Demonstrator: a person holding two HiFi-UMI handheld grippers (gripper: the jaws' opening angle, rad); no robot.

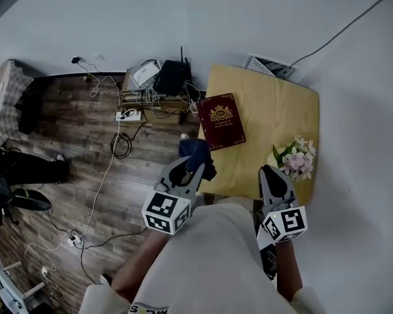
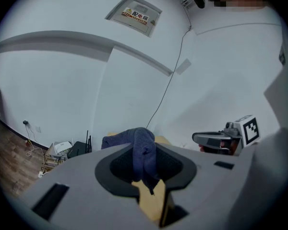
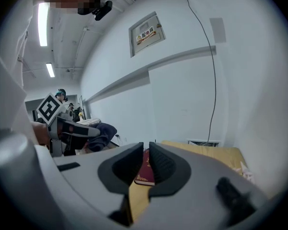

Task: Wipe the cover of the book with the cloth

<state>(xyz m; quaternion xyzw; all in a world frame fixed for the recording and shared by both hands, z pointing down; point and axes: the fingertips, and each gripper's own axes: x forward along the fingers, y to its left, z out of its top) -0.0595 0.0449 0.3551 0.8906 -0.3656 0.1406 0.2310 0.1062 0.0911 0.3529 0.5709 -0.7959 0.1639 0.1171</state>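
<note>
Left tongs are clamped tight on the dark blue cloth, which bunches up between them and hangs just off the counter edge. Right tongs are pretty much closed, just a sliver of gap, holding nothing. The dark red book lies flat on the counter, near the cloth but not touching.

Pale flowers lie near the right edge of the yellow worktop. Left of it, by the wall, sits a black router. A power strip and looped cables lie on the wood floor.
</note>
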